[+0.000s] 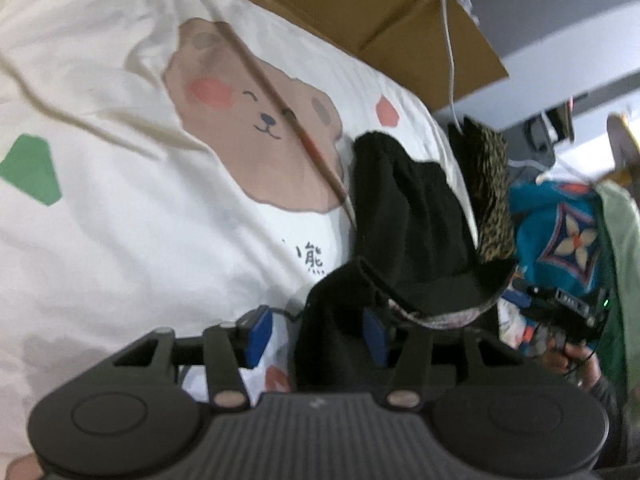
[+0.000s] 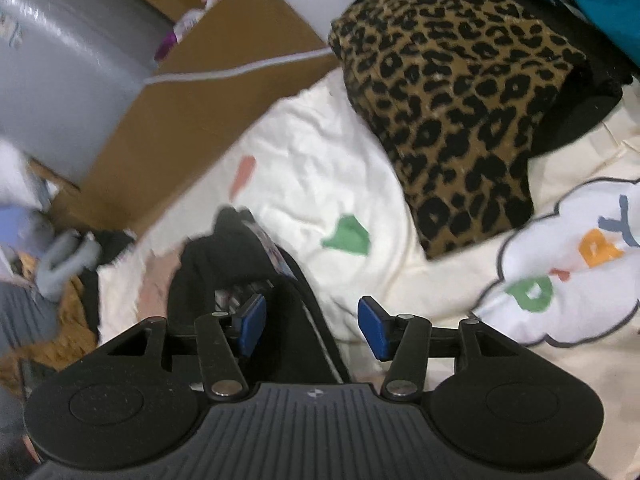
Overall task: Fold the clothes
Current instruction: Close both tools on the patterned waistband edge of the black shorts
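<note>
A black garment (image 1: 404,216) with a patterned hem lies bunched on the cream bear-print bed sheet (image 1: 120,220). In the left wrist view its near end hangs between the jaws of my left gripper (image 1: 316,334). It drapes against the right blue pad (image 1: 374,336), and a gap shows beside the left pad. The right wrist view shows the same black garment (image 2: 248,272) beside the left pad (image 2: 252,322) of my right gripper (image 2: 312,326). Bare sheet shows before the right pad. Both grippers are open.
A folded leopard-print garment (image 2: 460,120) rests on the sheet beyond the right gripper. Brown cardboard boxes (image 1: 360,8) border the far side, crossed by a white cable (image 1: 450,60). Teal patterned fabric (image 1: 560,232) and a hand (image 1: 580,364) are at the right.
</note>
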